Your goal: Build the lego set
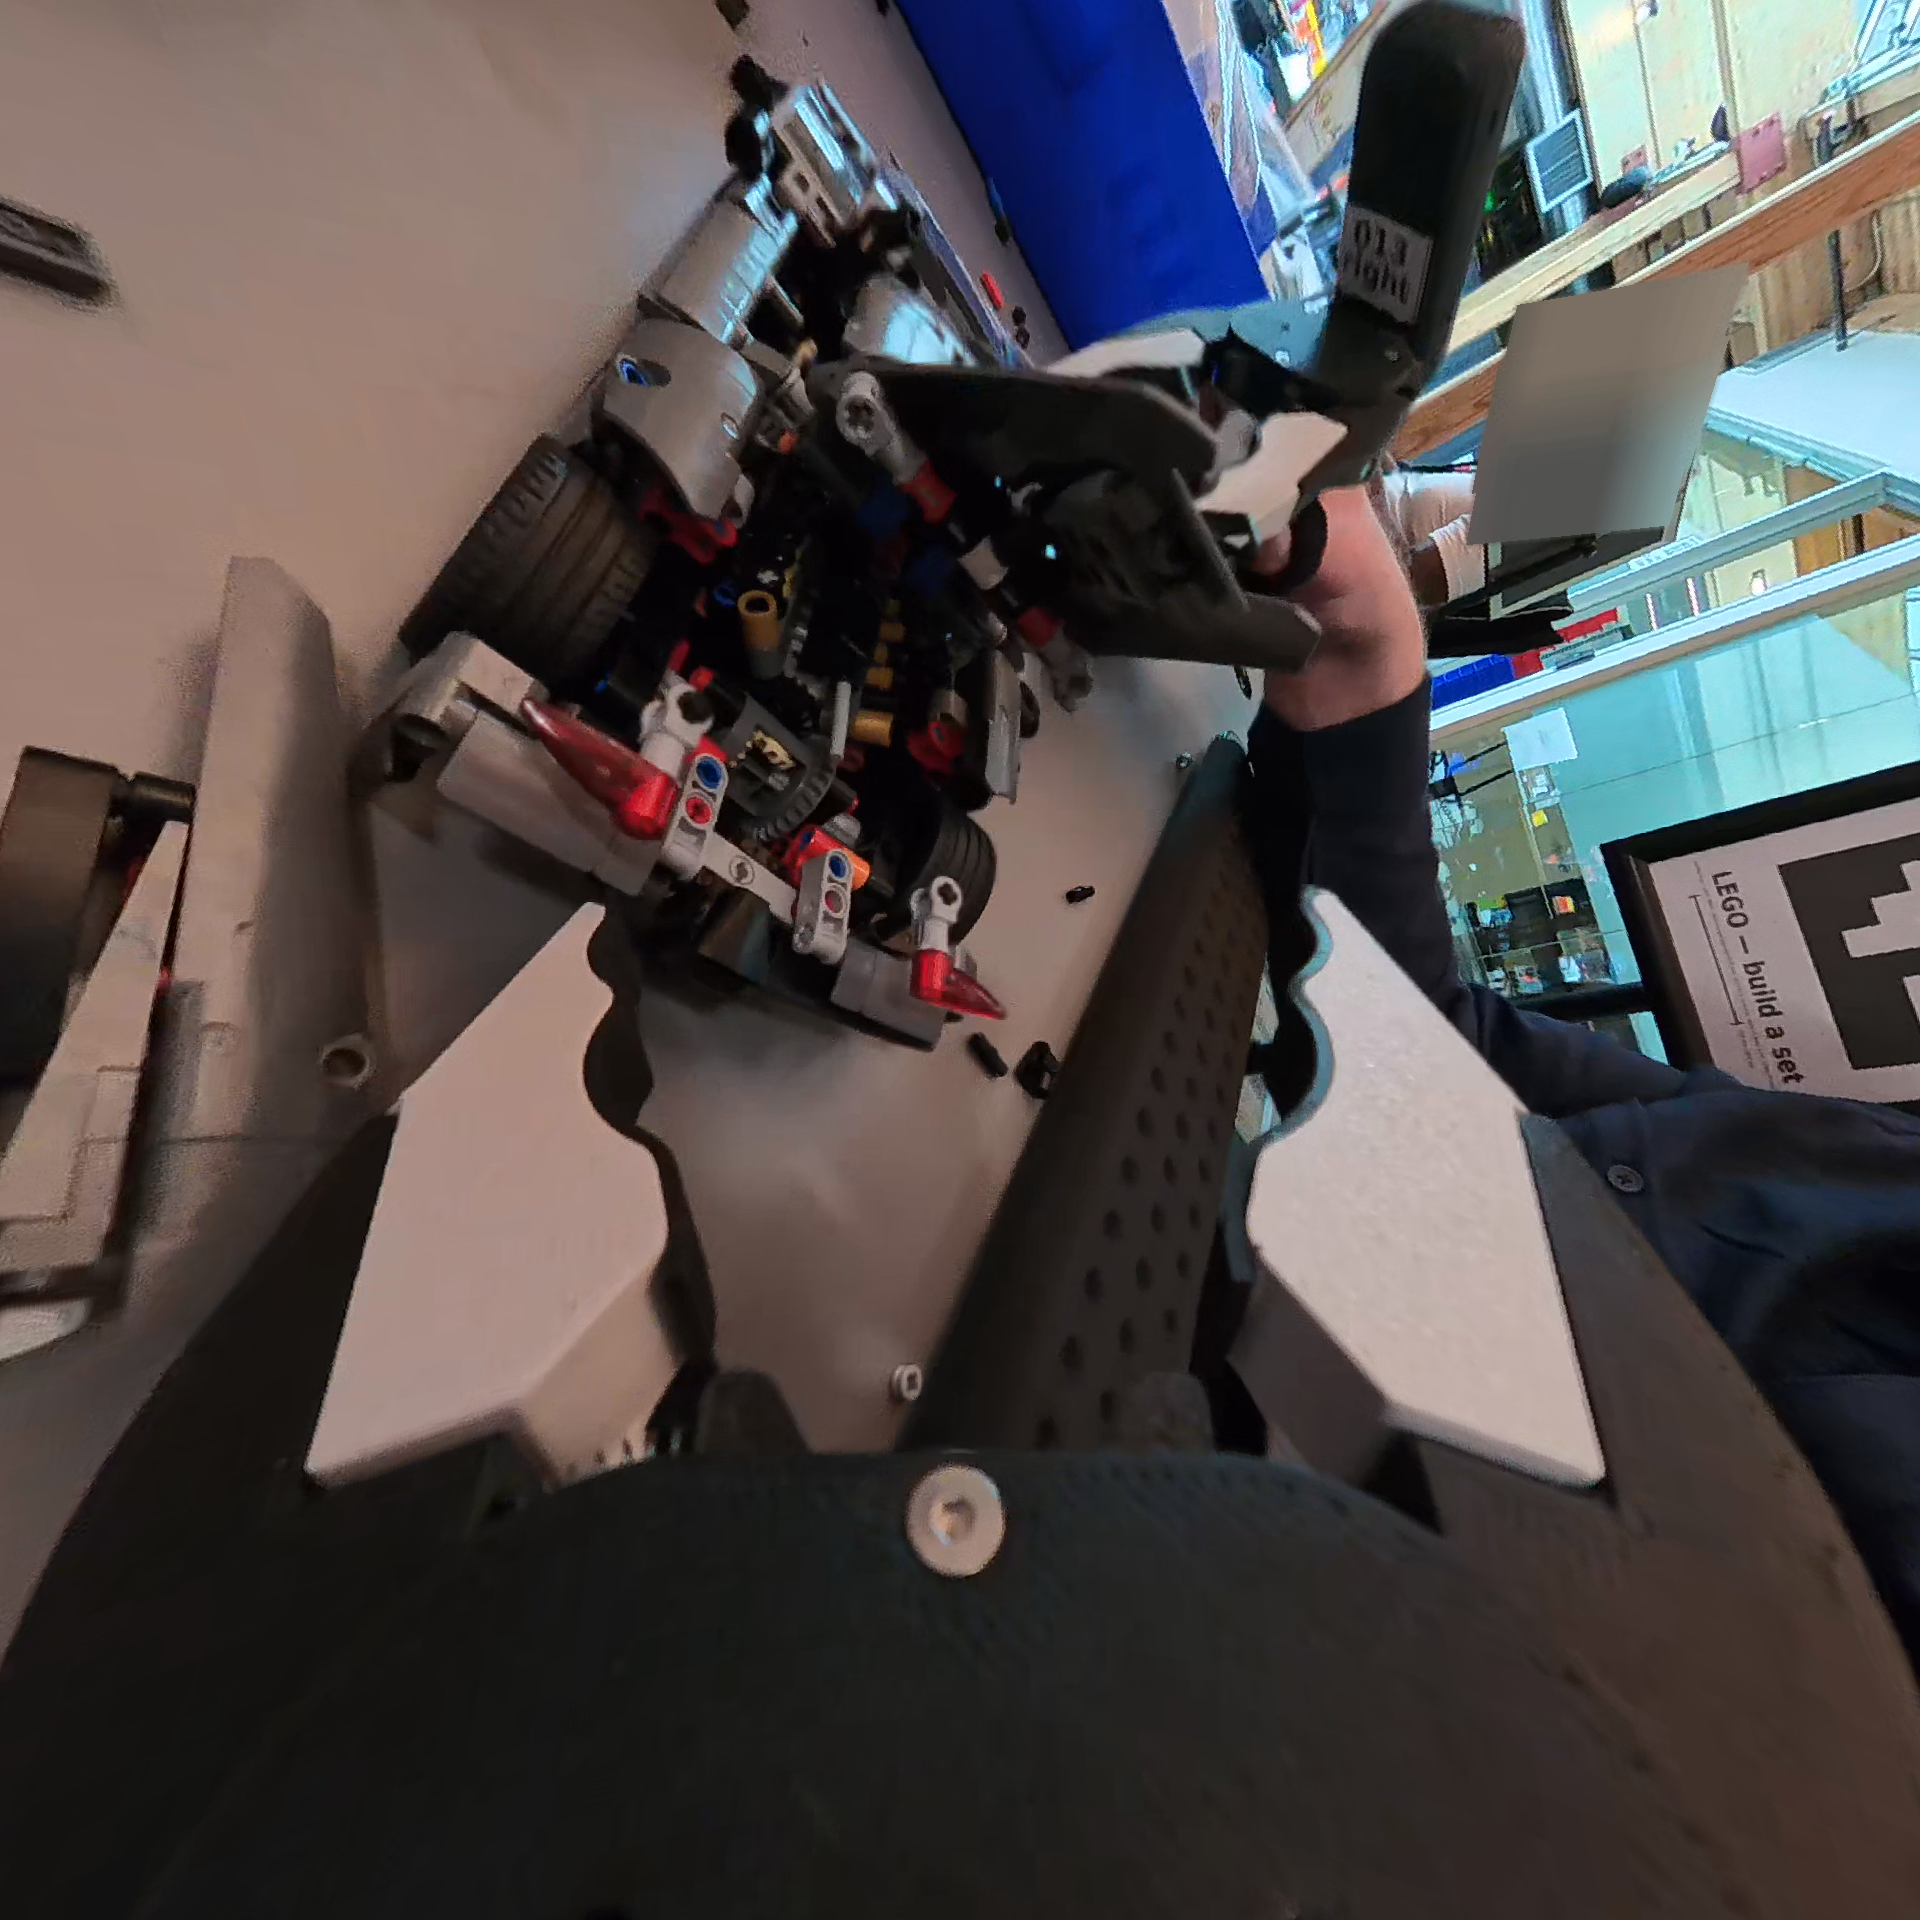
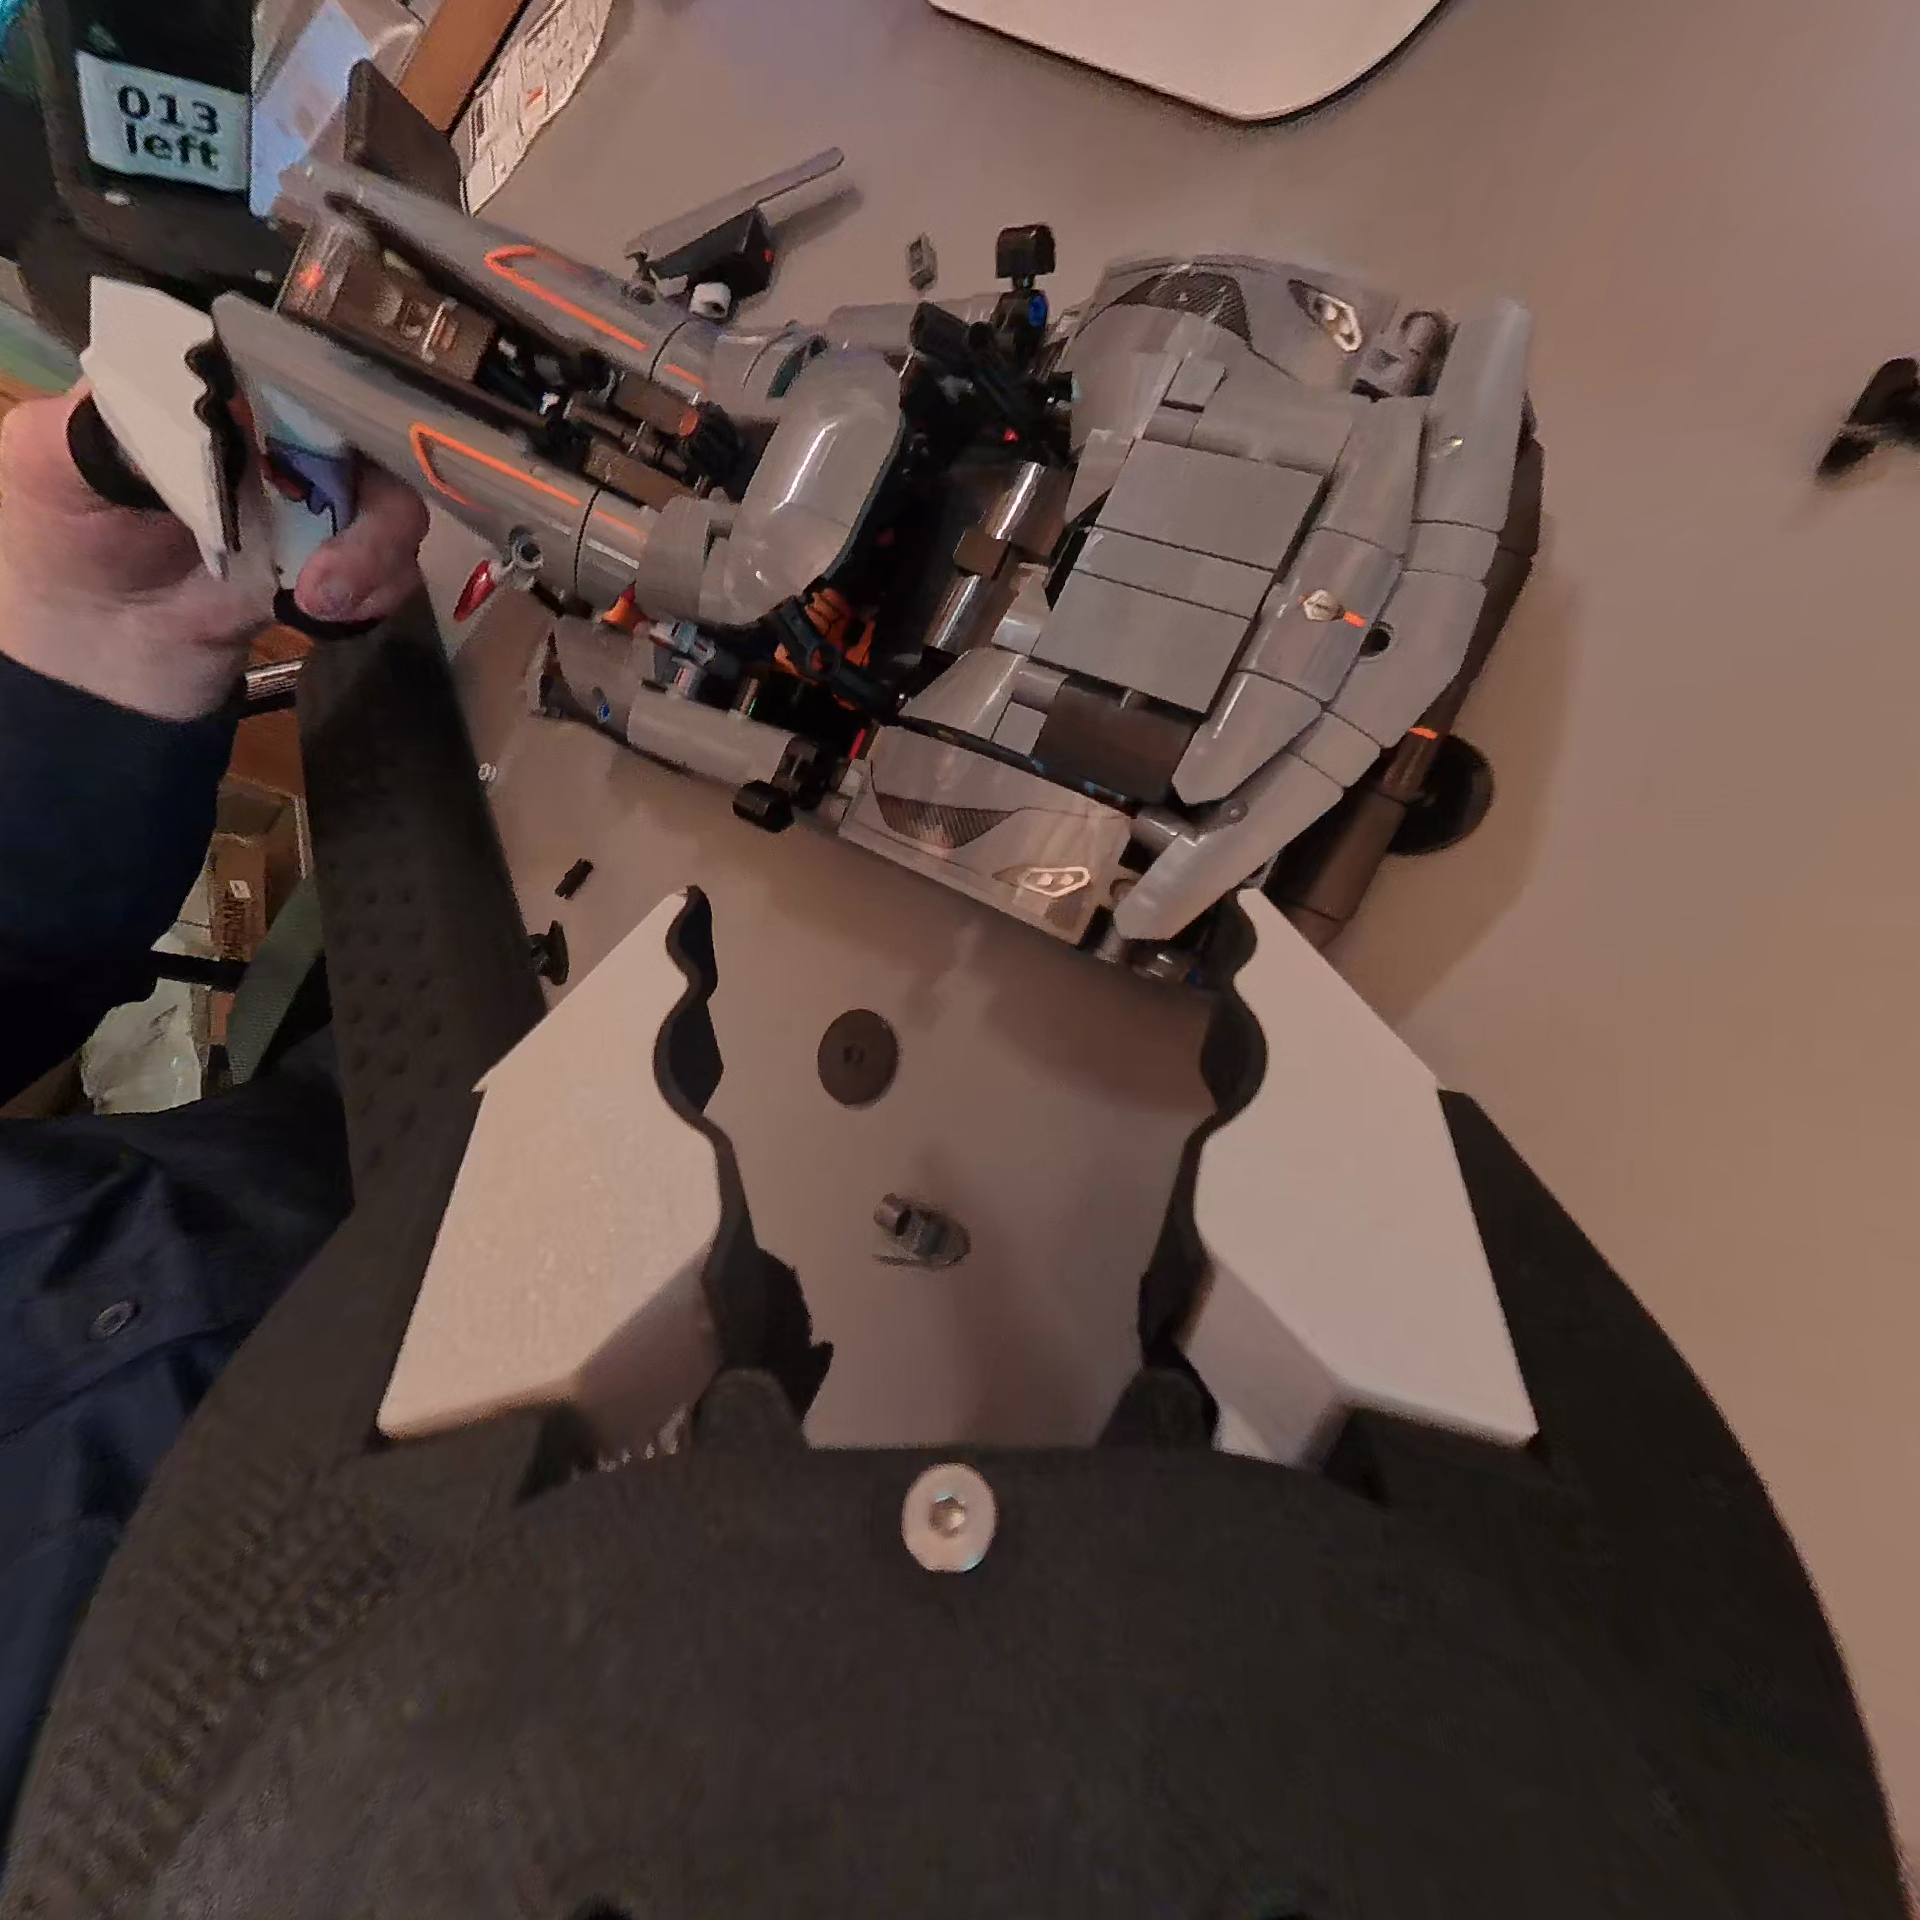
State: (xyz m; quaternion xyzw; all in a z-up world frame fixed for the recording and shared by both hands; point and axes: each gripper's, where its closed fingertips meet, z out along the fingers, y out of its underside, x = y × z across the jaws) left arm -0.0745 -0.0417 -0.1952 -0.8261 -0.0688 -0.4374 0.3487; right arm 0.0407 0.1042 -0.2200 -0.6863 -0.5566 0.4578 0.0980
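Note:
The grey Lego car (image 1: 727,675) lies on the pale table (image 1: 312,312). The left wrist view shows its open rear with red tail lights. The right wrist view shows its hood (image 2: 1195,582) from above. Its long rear cover (image 2: 499,416), grey with orange stripes, stands raised, dark underside (image 1: 1039,416) showing. My left gripper (image 1: 956,914) is open and empty just behind the rear. My right gripper (image 2: 966,904) is open and empty beside the nose. Each view shows the other gripper's white fingers (image 1: 1283,457) (image 2: 156,416) and a hand at the cover's free end.
A black perforated strip (image 1: 1143,1143) (image 2: 416,935) runs along the table edge. Small black pins (image 1: 987,1055) (image 2: 571,878) lie loose. A black disc (image 2: 857,1055) and a grey pin (image 2: 914,1226) lie between my right fingers. A loose grey sub-assembly (image 2: 727,229) lies behind the car.

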